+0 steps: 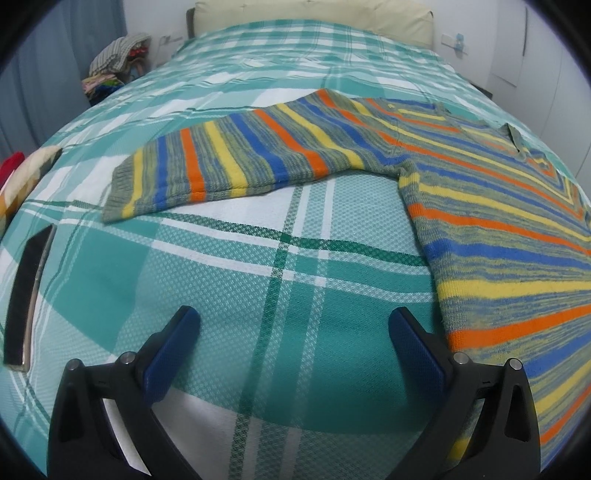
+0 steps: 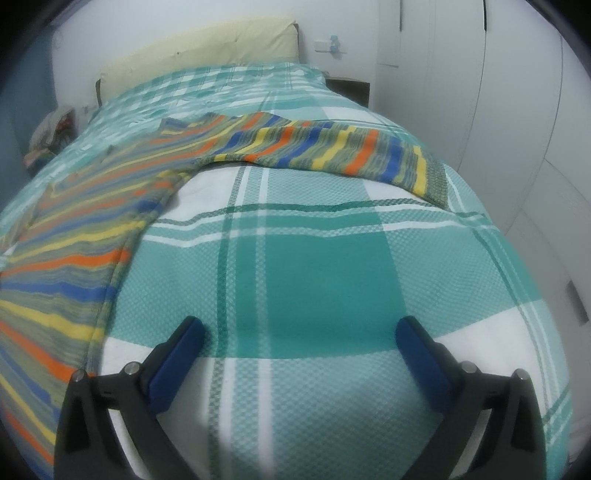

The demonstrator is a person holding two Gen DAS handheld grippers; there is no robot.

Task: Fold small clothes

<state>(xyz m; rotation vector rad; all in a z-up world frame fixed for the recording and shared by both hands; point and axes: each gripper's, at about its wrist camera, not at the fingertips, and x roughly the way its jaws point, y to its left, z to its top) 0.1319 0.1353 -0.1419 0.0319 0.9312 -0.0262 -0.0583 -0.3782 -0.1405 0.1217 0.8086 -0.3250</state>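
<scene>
A striped knit sweater (image 1: pixel 498 229) in orange, blue, yellow and grey-green lies flat on the green plaid bedspread (image 1: pixel 229 280). Its left sleeve (image 1: pixel 229 162) stretches out to the left in the left wrist view. My left gripper (image 1: pixel 293 325) is open and empty, over bare bedspread just left of the sweater's body. In the right wrist view the sweater's body (image 2: pixel 66 258) lies at the left and its other sleeve (image 2: pixel 332 151) stretches right, cuff near the bed's edge. My right gripper (image 2: pixel 299 332) is open and empty, over bare bedspread (image 2: pixel 325 280) right of the body.
A cream headboard (image 1: pixel 314 18) stands at the far end of the bed. A pile of clothes (image 1: pixel 118 62) sits beside the bed at far left. A dark flat object (image 1: pixel 26 295) lies on the bed's left edge. White wardrobe doors (image 2: pixel 517 110) stand to the right.
</scene>
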